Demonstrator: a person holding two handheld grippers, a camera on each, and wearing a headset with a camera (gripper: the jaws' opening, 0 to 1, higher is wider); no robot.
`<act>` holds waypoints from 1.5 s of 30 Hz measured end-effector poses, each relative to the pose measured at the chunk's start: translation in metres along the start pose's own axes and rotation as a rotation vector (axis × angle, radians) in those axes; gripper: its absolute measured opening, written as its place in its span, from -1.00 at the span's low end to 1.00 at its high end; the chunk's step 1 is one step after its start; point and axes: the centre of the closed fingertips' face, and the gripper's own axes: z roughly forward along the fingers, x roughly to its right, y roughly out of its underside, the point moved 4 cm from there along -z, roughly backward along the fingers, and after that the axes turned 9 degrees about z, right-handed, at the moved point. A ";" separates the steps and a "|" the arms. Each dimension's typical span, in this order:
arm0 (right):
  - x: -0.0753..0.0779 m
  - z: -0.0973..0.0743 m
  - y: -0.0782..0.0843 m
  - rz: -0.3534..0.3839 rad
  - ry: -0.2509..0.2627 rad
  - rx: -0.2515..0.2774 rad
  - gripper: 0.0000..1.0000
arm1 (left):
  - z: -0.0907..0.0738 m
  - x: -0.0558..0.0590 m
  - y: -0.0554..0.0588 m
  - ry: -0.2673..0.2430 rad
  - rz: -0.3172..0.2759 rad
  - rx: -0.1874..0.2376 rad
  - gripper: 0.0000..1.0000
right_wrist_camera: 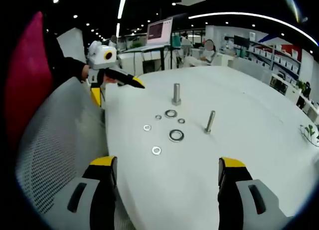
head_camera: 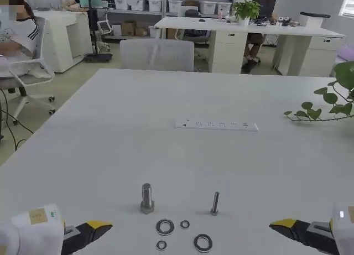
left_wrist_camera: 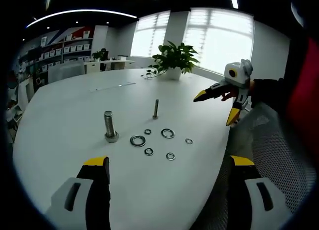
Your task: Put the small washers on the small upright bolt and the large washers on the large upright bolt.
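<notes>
A large bolt [head_camera: 146,198] and a thinner small bolt [head_camera: 215,203] stand upright on the white table [head_camera: 166,150], near its front edge. Several washers lie flat just in front of them, among them a large washer [head_camera: 165,227], another large washer [head_camera: 203,243] and a small washer [head_camera: 185,224]. My left gripper [head_camera: 91,230] is at the bottom left and my right gripper [head_camera: 287,225] at the bottom right, both short of the washers. In the left gripper view the left gripper [left_wrist_camera: 169,162] is open and empty, facing the large bolt [left_wrist_camera: 110,126]. The right gripper [right_wrist_camera: 168,162] is likewise open, facing the small bolt [right_wrist_camera: 210,122].
A white power strip [head_camera: 217,125] lies mid-table beyond the bolts. A leafy plant [head_camera: 332,100] reaches in at the right edge. A chair back [head_camera: 157,55] stands at the table's far side. A grey mesh chair [right_wrist_camera: 55,140] sits by the near edge.
</notes>
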 end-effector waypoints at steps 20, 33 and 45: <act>0.001 0.001 0.001 0.004 0.004 -0.005 0.65 | 0.000 -0.001 0.001 -0.012 -0.001 -0.003 0.92; 0.002 0.001 0.002 0.005 0.001 -0.015 0.64 | 0.001 -0.001 0.000 -0.016 0.000 -0.009 0.90; 0.002 0.002 0.003 0.000 0.000 -0.026 0.63 | 0.001 -0.002 0.001 -0.018 0.001 -0.012 0.89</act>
